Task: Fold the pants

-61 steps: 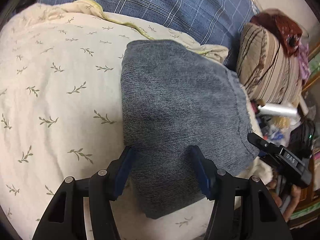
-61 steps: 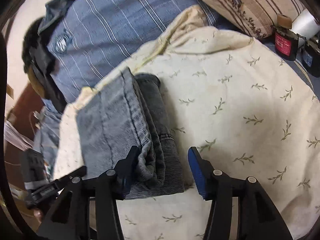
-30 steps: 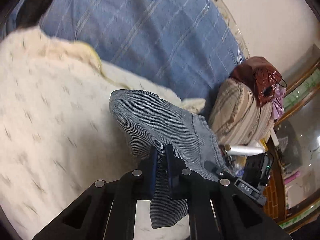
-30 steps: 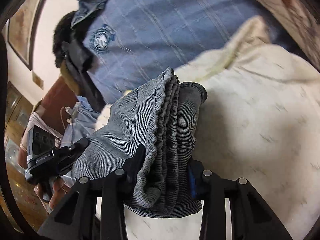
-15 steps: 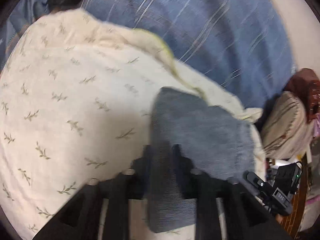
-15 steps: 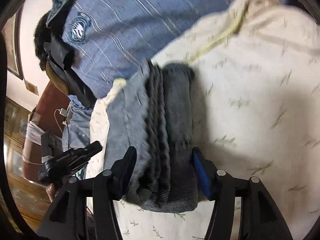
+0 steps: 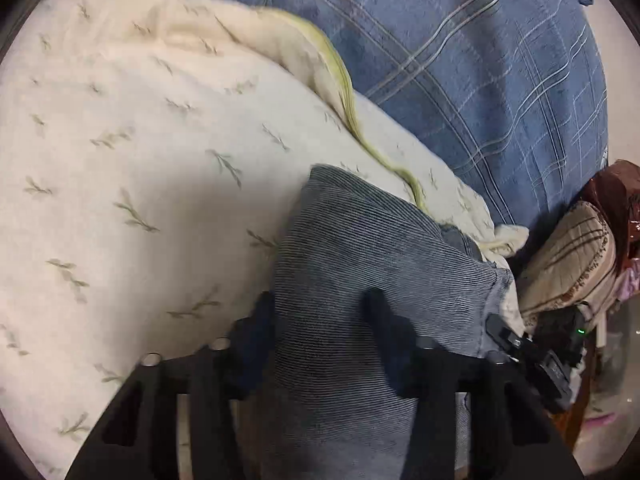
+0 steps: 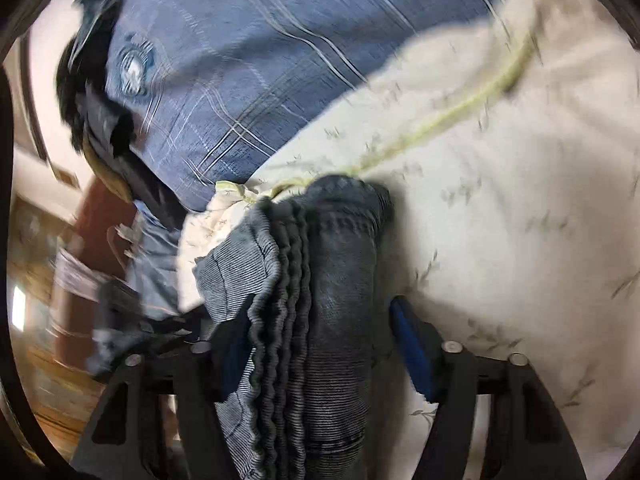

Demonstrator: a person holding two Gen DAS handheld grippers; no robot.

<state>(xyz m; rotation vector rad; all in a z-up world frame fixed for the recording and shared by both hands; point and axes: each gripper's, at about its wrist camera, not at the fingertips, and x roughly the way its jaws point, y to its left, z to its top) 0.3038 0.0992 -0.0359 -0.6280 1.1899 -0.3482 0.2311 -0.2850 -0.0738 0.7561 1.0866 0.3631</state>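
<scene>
Lying on the cream leaf-print quilt (image 7: 120, 152), near its yellow-piped far edge, the pants (image 7: 360, 280) formed a thick folded bundle whose stacked layers showed as wavy edges in the right wrist view (image 8: 312, 300). The left gripper (image 7: 320, 320) stood with its fingers spread to either side of the near end of the bundle; whether the pads pressed the cloth could not be told. The right gripper (image 8: 320, 328) likewise straddled the layered end, its blue right pad (image 8: 408, 344) just clear of the fabric and its left finger partly hidden behind a loose flap, so the fingers appeared apart and not clamped. Judged risk: with neither tool firmly closed, the stacked layers could slide or spring open, and the loose flap at the left could drag out if either tool withdrew sideways; the soft, uneven quilt offered poor support, so the bundle might tip toward the blue plaid bedding (image 7: 480, 60) beyond. No container appeared in either view; the striped pillow (image 7: 568, 264) at far right held nothing visible.
</scene>
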